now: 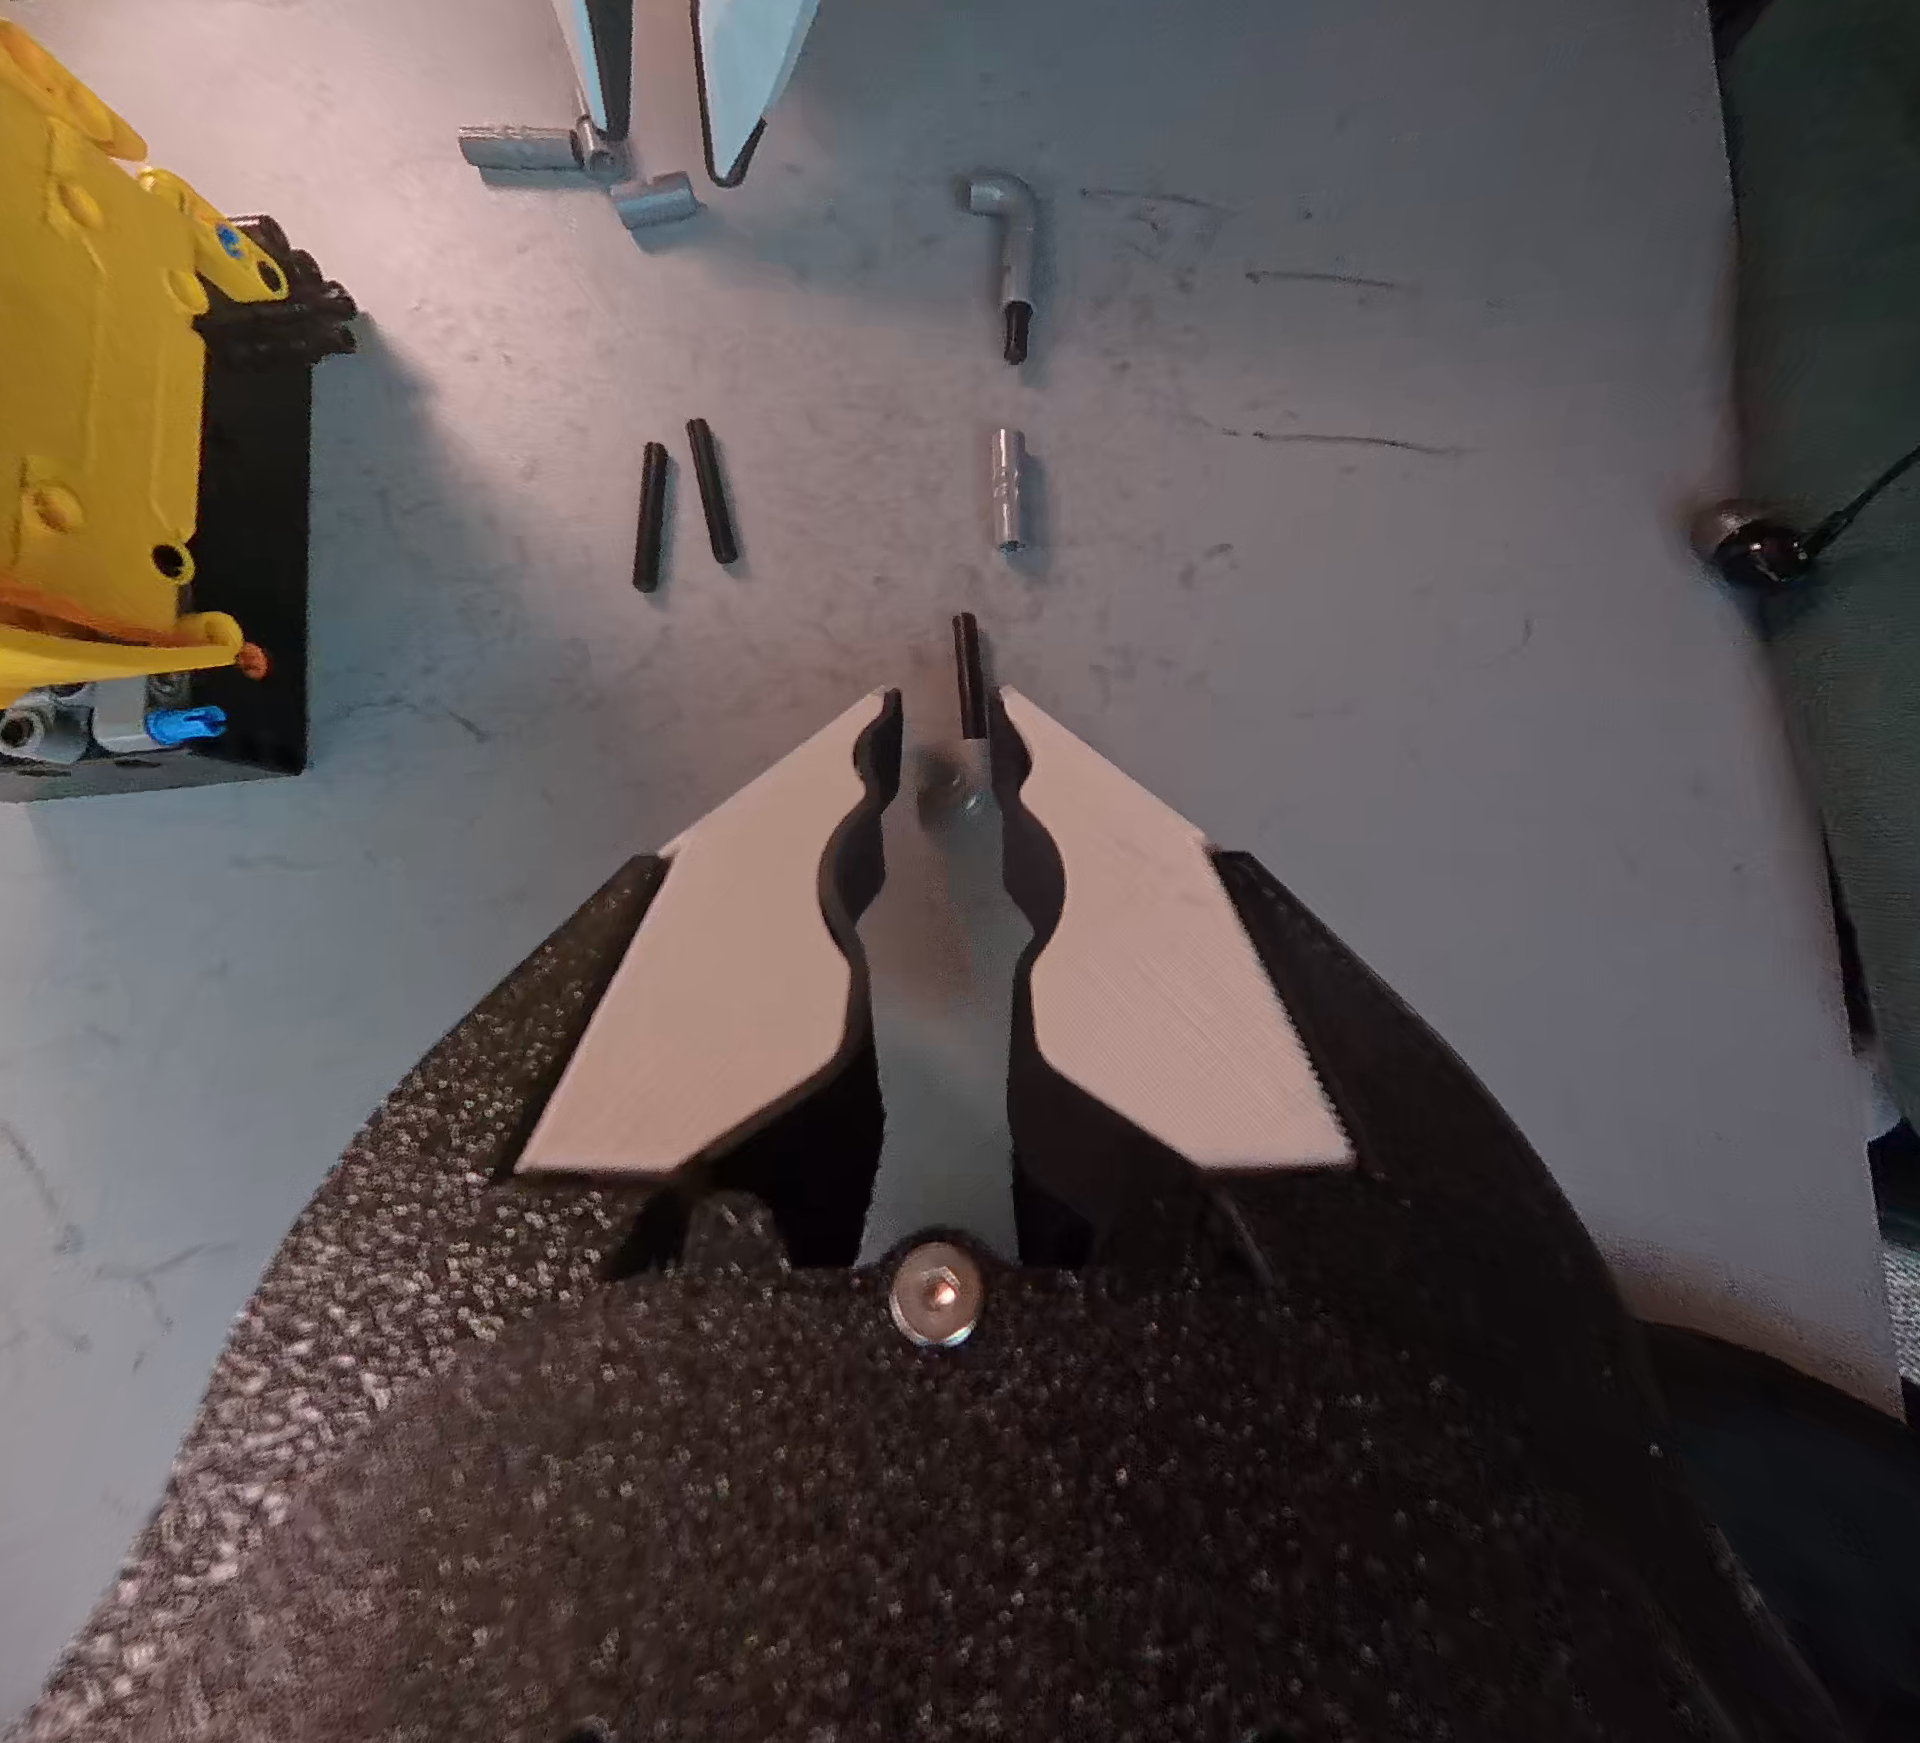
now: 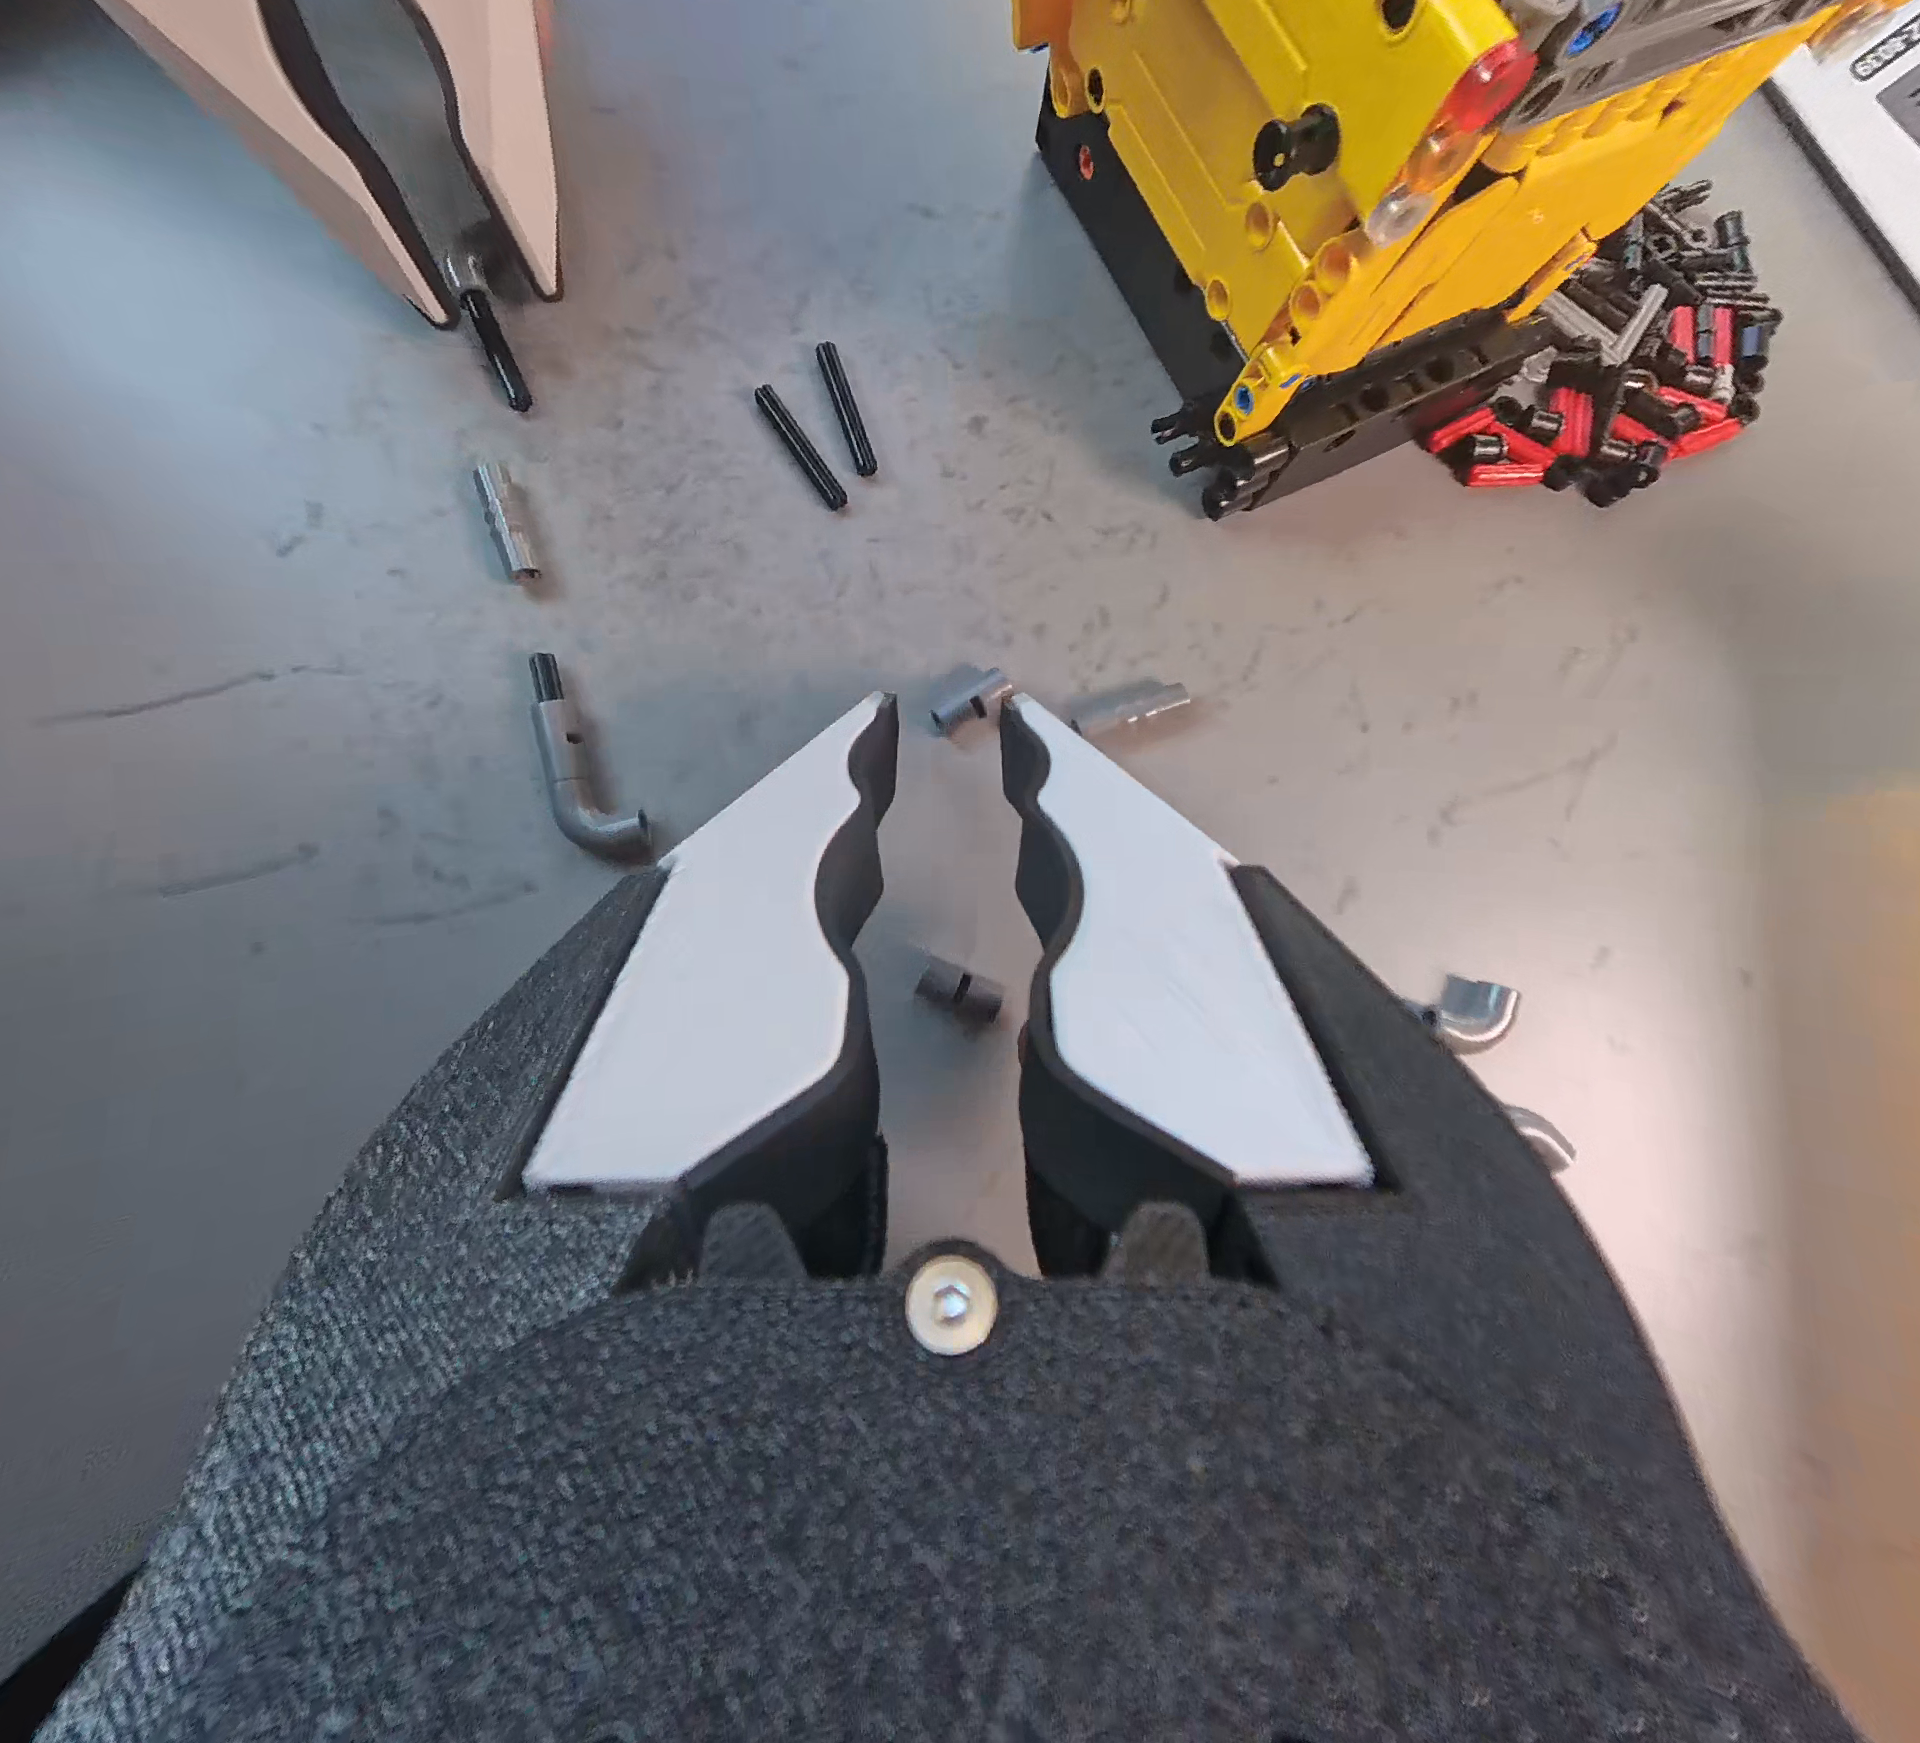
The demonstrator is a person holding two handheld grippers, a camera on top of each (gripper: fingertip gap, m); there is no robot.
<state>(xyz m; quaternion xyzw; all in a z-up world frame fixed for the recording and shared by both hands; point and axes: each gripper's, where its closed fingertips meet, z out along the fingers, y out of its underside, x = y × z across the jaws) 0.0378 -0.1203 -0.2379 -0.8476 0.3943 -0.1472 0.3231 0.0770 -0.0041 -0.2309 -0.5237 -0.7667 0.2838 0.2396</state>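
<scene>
Left gripper [image 1: 945, 701]: fingers drawn close, pinching a grey piece with a black rod [image 1: 968, 675] sticking out past the tips; the same hold shows at upper left of the right wrist view [image 2: 497, 296], rod [image 2: 499, 353] pointing down at the grey table [image 2: 1351, 758]

Just beyond the rod, centre of the left wrist view: a short grey sleeve [image 1: 1008, 488] lying alone. Past it, a grey elbow piece [image 1: 1006, 239] with a black stub in its near end. Left of centre: two black rods [image 1: 686, 498] side by side, not touching

Right gripper [image 2: 948, 711]: fingers spread with a clear gap, holding nothing. A small dark grey connector [image 2: 958, 989] lies on the table between the fingers, touching neither. At the tips, a small grey tube [image 2: 968, 701] just beside the right-hand tip; contact cannot be told. A longer grey sleeve [image 2: 1130, 706] lies just right of it. A light grey curved piece [image 2: 1475, 1007] shows at the gripper's right edge

Upper right of that view: a yellow brick-built model [image 2: 1299, 83] on a black base, with a heap of red and black pins [image 2: 1642, 405] beside it
</scene>
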